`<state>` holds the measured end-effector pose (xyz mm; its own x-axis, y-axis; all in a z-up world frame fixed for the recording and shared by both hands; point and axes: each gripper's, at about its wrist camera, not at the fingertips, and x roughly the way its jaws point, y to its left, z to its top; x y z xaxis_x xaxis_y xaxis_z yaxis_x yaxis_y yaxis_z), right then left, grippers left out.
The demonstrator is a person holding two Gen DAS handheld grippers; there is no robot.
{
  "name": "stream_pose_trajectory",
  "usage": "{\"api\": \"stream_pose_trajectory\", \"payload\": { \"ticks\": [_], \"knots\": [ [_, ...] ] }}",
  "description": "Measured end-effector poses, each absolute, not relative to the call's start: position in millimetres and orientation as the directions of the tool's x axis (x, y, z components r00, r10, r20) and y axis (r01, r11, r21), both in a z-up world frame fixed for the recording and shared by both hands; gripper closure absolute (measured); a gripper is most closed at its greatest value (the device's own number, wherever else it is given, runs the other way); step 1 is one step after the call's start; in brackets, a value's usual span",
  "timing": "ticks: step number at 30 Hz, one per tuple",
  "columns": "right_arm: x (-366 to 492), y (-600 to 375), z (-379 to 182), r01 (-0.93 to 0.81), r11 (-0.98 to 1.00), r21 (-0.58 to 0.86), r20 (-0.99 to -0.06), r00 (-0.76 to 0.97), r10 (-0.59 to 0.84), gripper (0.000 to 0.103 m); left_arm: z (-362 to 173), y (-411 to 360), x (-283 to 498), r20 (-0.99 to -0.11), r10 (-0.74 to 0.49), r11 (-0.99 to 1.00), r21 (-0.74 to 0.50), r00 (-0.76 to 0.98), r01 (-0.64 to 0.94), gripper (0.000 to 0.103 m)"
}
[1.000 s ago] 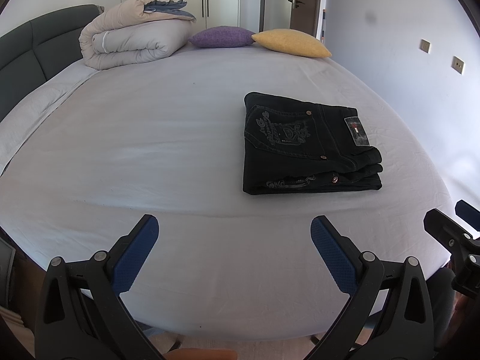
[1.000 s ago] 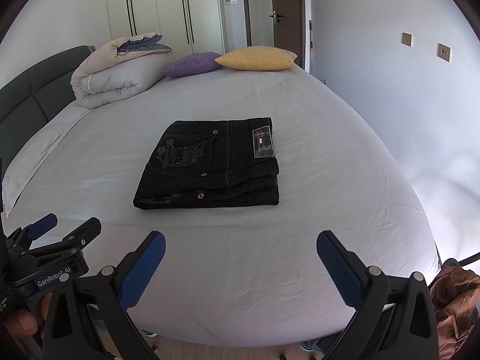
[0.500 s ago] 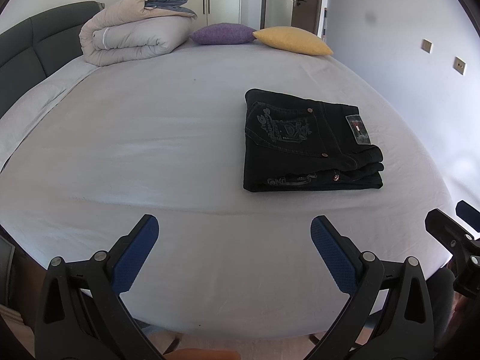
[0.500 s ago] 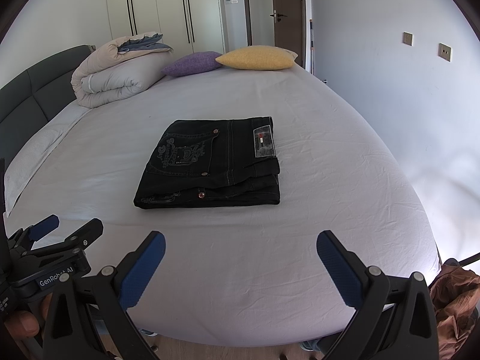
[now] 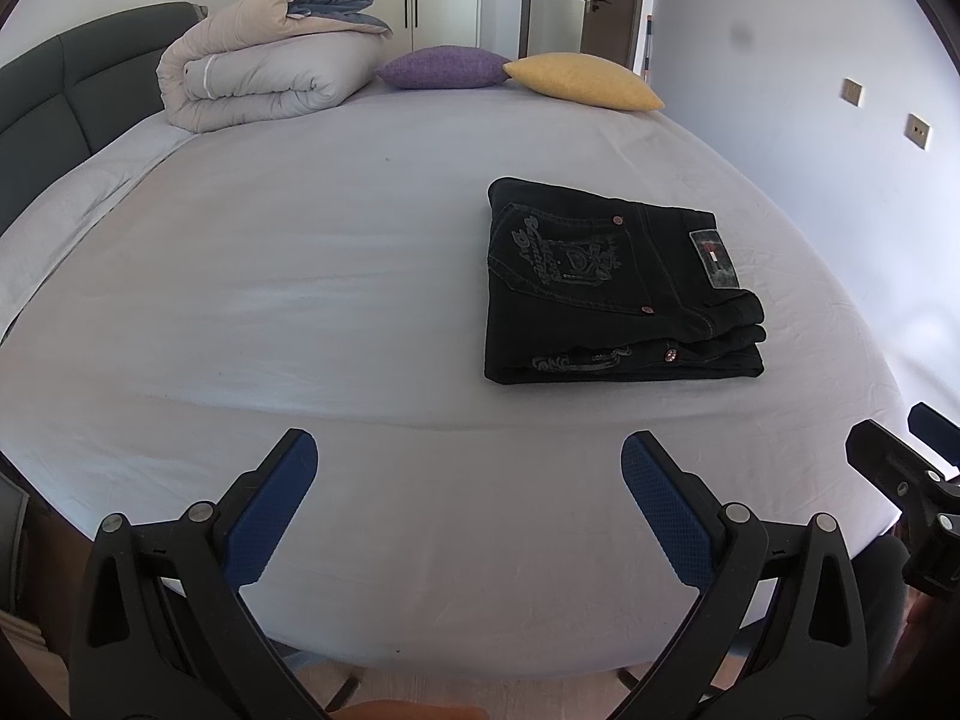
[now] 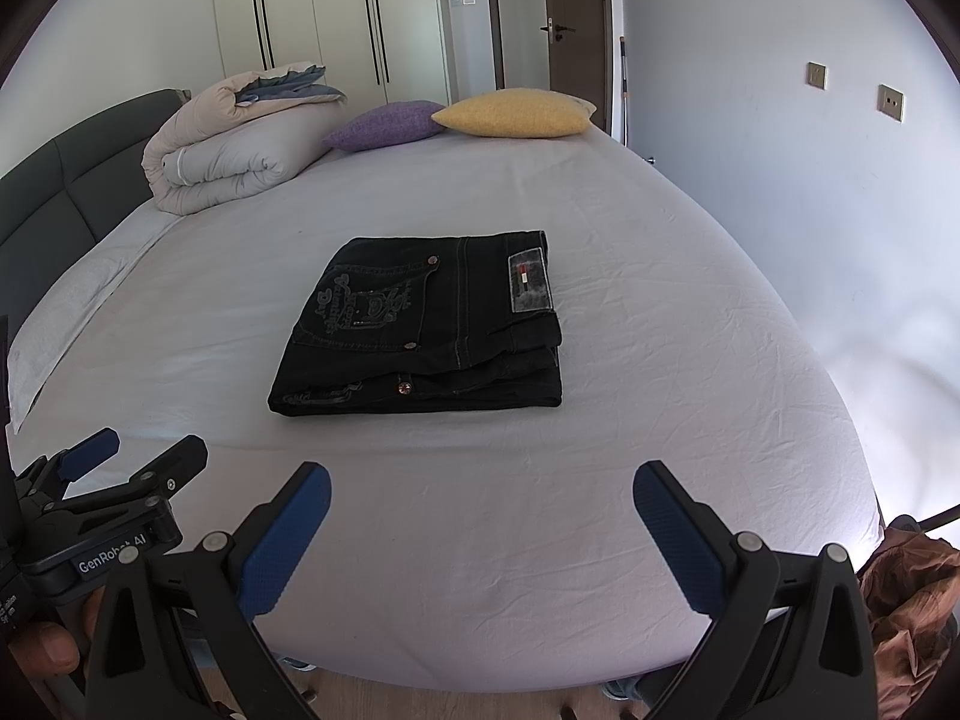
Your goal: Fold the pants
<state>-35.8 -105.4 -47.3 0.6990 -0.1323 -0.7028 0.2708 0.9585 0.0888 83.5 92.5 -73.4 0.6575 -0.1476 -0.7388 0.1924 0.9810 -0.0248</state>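
Observation:
Black jeans [image 5: 606, 288] lie folded in a neat rectangle on the white bed sheet [image 5: 300, 276], back pocket and label up. They also show in the right wrist view [image 6: 426, 330], mid-bed. My left gripper [image 5: 468, 456] is open and empty, held over the bed's near edge, left of the jeans. My right gripper [image 6: 480, 480] is open and empty, held near the bed's edge, in front of the jeans. Neither touches the jeans.
A rolled beige duvet [image 5: 270, 84], a purple pillow [image 5: 444, 67] and a yellow pillow [image 5: 582, 81] lie at the far side. A dark headboard [image 5: 42, 90] is on the left. A wall [image 6: 780, 150] runs along the right. A brown bag [image 6: 906, 594] sits on the floor.
Both grippers have tilted slightly, so the view has shifted a little. The jeans have not moved. Both grippers stay open.

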Motion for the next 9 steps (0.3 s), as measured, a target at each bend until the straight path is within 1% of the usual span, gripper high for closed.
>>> {"api": "stream_pose_trajectory", "payload": {
  "ticks": [9],
  "knots": [
    [-35.9, -105.5, -47.7, 0.27, 0.958, 0.091, -0.703, 0.699, -0.13, 0.0, -72.8, 93.1, 85.0, -0.735, -0.15, 0.98, -0.022, 0.661, 0.199, 0.0]
  ]
}}
